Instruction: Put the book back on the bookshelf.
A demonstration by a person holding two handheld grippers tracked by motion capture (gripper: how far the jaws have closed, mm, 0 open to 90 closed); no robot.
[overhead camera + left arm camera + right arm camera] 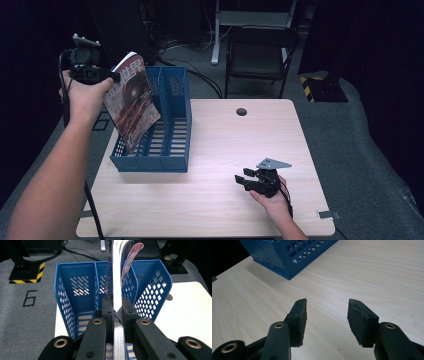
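Pale wooden table (215, 150), grey carpet (360, 125)

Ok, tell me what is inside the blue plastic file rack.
The blue plastic slotted file rack shows bare compartments; the red-covered magazine, held tilted in the left tongs, dips its lower corner into the left compartment. What lies behind the magazine is hidden.

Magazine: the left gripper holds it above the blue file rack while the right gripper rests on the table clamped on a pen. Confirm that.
One detail is wrong. The right gripper holds no pen: in the right gripper view its jaws stand open with only bare table between them. The rest stands: the left gripper is shut on the magazine above the blue file rack.
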